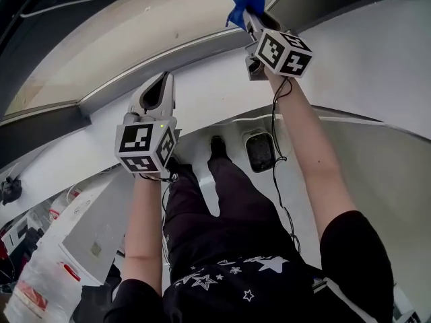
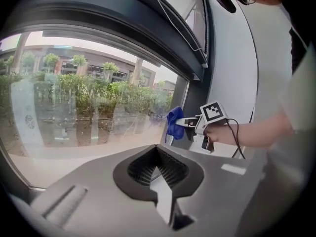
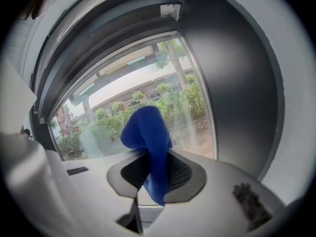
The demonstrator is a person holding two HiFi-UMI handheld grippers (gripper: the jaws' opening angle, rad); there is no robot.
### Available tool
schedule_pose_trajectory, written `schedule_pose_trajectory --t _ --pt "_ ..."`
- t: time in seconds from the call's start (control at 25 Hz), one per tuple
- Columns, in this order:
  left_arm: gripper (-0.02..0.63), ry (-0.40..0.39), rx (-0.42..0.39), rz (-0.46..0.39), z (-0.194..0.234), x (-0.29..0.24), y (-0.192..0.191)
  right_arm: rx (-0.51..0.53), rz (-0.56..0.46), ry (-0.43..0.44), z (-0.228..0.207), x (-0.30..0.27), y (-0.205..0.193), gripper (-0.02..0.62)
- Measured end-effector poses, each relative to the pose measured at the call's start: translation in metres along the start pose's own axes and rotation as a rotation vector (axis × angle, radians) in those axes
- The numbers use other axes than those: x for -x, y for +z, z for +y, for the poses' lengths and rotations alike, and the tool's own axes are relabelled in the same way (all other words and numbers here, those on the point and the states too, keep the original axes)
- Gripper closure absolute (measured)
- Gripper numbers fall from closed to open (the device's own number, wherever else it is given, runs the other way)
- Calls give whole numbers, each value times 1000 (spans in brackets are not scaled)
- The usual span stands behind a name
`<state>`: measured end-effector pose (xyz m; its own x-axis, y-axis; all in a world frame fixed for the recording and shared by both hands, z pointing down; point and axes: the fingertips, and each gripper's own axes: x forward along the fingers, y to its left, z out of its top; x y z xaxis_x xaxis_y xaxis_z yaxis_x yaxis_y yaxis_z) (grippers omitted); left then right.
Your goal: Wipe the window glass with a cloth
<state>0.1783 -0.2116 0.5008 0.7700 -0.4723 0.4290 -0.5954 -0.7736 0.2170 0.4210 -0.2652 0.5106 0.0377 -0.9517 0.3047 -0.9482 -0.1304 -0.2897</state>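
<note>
Your left tongs (image 1: 160, 83) are pressed together on nothing and held low over the sill (image 1: 222, 86), probably parked out of the way. Your right tongs (image 1: 250, 15) reach further and pinch the blue cloth (image 1: 241, 1). The cloth is bunched ahead of the tips so that fabric, not metal, meets the window glass (image 1: 135, 32). I can't tell whether it touches.

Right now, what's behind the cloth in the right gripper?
The window glass, with shrubs and a building outside. The glass patch the cloth covers is hidden.
</note>
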Motion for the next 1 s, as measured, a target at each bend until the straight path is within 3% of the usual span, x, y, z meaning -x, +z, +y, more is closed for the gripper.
schedule_pose_trajectory --t 0.32,0.56,0.72,1.0 --pt "598 -35 1 -22 -23 -7 -4 -47 -4 -108 -41 22 -8 522" --pt "598 48 66 -20 1 14 -21 7 59 -38 -15 18 -20 522" --pt "598 119 115 -20 41 43 -41 29 124 26 36 12 -52 522" --pt "598 253 139 -35 123 123 -65 74 239 216 187 -9 -121 522"
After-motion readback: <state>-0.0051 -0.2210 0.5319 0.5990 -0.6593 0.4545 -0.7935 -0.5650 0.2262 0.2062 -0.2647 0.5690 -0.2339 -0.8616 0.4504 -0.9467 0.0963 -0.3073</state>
